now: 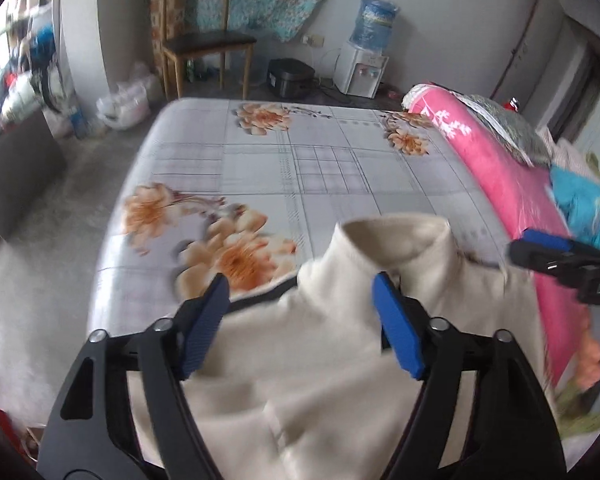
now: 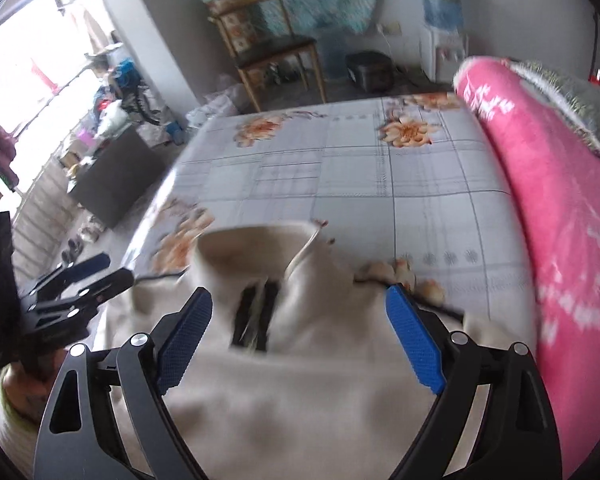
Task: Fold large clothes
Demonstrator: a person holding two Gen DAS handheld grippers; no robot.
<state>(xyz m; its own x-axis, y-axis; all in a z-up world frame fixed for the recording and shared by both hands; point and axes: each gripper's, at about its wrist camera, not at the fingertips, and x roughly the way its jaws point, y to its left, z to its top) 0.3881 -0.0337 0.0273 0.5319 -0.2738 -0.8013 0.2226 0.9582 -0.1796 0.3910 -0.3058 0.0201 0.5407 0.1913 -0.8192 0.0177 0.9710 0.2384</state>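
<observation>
Cream high-collared garment (image 1: 300, 360) lies on floral-sheeted bed (image 1: 300, 168), collar at 12 o'clock; left tool (image 1: 300, 292) and right tool (image 2: 300, 304) both spread, gripping nothing.

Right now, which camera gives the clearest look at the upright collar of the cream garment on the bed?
The left wrist view: the cream garment's upright collar stands whole and fairly sharp, beyond the tongs, against the floral grey bedsheet. The right wrist view shows the collar too, but smeared by motion blur.
</observation>
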